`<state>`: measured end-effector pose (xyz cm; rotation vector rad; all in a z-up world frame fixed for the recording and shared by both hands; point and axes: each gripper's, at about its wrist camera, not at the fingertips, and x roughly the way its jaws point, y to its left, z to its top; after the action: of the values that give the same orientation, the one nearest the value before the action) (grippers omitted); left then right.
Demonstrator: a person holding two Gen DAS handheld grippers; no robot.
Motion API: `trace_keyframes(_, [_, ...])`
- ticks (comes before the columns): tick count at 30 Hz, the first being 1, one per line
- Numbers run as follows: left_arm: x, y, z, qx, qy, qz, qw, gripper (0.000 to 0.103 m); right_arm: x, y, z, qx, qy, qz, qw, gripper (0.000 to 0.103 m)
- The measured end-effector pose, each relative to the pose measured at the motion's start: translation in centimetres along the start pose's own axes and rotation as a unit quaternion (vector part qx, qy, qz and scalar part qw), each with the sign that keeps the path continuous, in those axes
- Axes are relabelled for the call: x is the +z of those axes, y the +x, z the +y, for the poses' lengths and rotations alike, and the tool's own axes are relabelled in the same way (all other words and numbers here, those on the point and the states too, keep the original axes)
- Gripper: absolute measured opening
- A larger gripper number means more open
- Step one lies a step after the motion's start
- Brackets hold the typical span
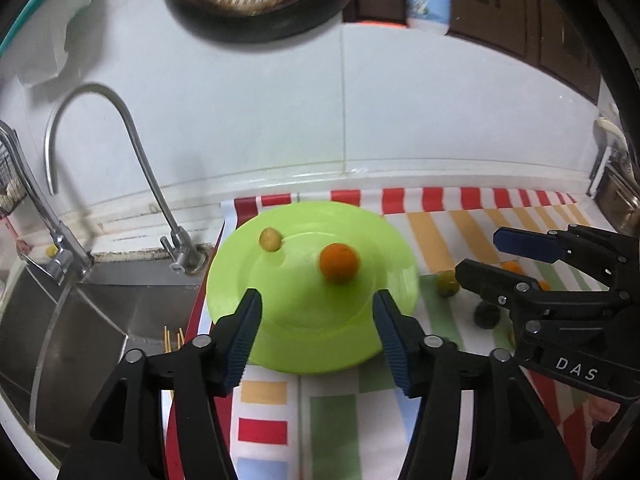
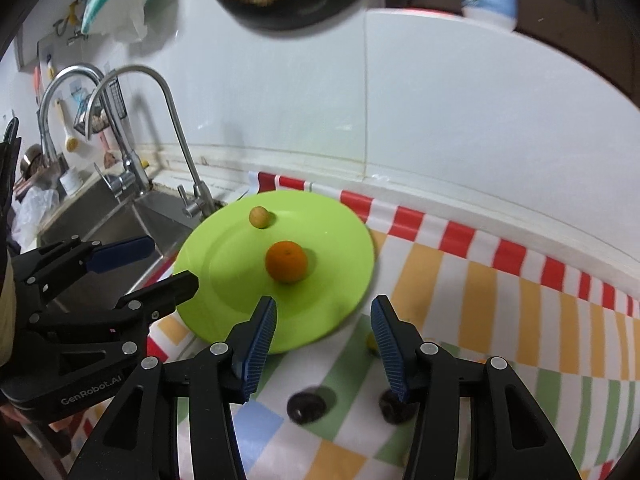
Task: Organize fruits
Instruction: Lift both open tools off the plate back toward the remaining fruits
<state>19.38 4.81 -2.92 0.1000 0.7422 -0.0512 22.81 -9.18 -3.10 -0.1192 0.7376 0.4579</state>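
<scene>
Two fruits on green plate; both grippers parted, empty.

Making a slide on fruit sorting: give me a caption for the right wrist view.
Open tongs above a green plate holding an orange and a small yellow fruit.

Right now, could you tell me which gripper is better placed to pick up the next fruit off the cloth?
Probably the right gripper: its open jaws hang above the two dark fruits; the left gripper hangs over the plate.
</scene>
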Motion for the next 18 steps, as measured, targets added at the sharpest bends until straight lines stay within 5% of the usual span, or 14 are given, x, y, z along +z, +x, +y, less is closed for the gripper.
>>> trace_keyframes(18, [-1.5, -6.8, -5.3, -0.021, 0.006, -0.038, 0.999, 0.089, -3.4, -9.8, -3.0, -0.056, 0.04, -0.053, 0.996, 0.063])
